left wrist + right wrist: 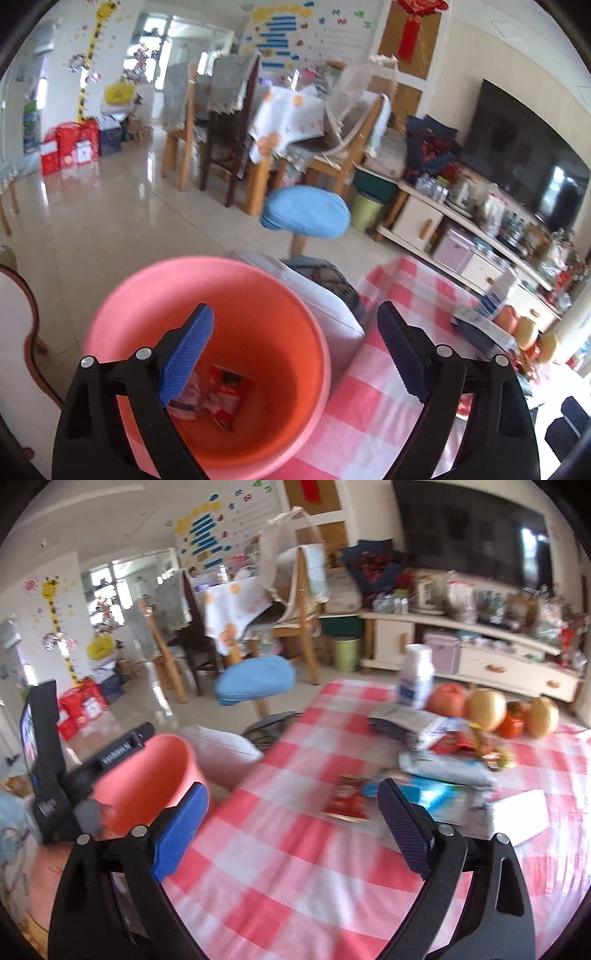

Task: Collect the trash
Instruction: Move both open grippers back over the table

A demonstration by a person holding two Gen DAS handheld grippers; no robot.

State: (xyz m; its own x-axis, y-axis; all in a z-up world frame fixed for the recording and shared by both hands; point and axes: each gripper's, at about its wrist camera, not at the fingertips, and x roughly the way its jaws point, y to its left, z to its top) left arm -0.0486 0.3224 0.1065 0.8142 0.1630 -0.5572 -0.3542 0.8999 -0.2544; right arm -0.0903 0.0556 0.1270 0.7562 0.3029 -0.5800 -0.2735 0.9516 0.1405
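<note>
Covering most of the near scene, the checked tablecloth carries the remaining litter, while the pink bin sits at its left edge with red wrappers already at the bottom. The left gripper hangs over the bin mouth, jaws spread, nothing between them. The right gripper, jaws likewise wide and empty, faces the table. The red packet lies just ahead of it, slightly right of centre, long axis running near to far; the right hand looks closer.
</note>
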